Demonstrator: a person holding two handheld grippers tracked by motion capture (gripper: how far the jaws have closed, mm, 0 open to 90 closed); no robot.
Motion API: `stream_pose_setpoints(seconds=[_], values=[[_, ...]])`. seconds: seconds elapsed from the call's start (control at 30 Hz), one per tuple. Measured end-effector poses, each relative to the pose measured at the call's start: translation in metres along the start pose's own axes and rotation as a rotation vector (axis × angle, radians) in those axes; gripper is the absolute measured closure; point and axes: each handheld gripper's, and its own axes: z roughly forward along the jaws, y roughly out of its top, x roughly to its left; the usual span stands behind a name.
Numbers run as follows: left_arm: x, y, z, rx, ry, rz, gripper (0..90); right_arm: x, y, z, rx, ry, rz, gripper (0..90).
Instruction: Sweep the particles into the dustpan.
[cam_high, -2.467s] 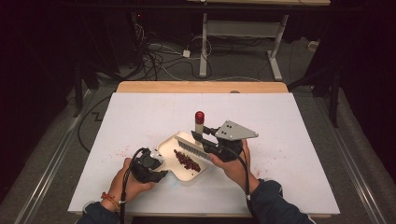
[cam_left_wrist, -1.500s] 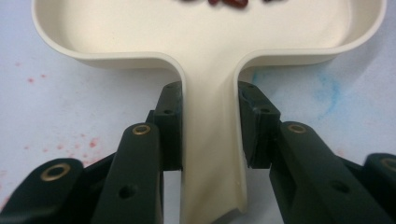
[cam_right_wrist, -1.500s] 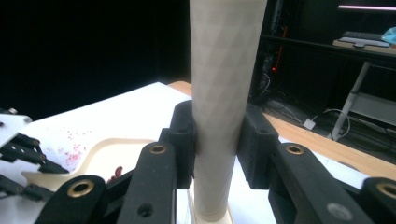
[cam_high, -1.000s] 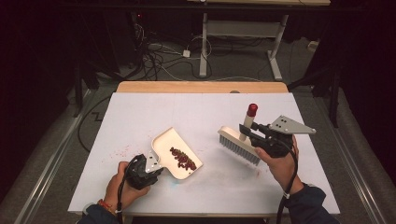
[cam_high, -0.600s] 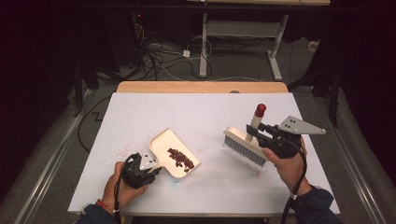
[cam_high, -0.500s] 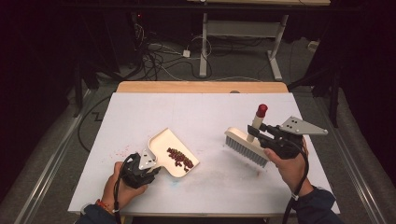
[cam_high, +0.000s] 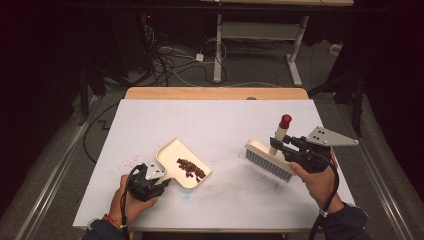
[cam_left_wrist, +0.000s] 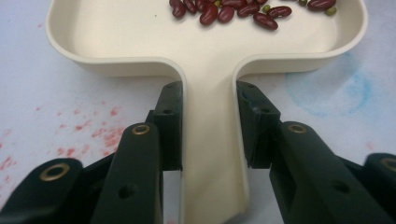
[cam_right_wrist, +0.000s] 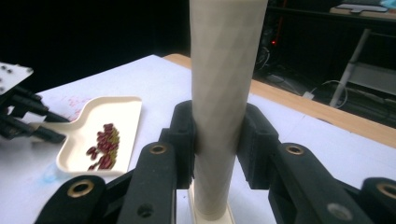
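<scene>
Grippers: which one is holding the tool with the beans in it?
The left gripper. Its jaws clamp the handle of the cream dustpan carrying red beans; the right gripper clamps the brush handle instead.

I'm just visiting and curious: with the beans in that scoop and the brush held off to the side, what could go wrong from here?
The dustpan has an open front edge, so tilting it could spill the beans. The left gripper pinches only its narrow handle, which might twist. The brush, held by its upright handle in the right gripper, could slip.
</scene>
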Motion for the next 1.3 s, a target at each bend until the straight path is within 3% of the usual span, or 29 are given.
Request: stream_pose_setpoints(seconds=[0.27, 0.53, 0.93, 1.3], values=[[0.005, -0.007, -0.005, -0.022, 0.039, -0.042, 63.8, -0.003, -0.002, -0.01, 0.009, 0.018, -0.009, 70.1], [0.016, -0.018, -0.015, -0.037, 0.042, -0.103, 63.8, -0.005, -0.004, -0.021, 0.016, 0.034, -0.028, 70.1], [0.019, -0.02, -0.016, -0.035, 0.035, -0.125, 63.9, 0.0, -0.006, -0.025, 0.027, 0.057, -0.04, 70.1], [0.027, -0.023, -0.017, -0.031, 0.052, -0.186, 64.0, 0.0, -0.007, -0.027, 0.039, 0.052, -0.054, 70.1]])
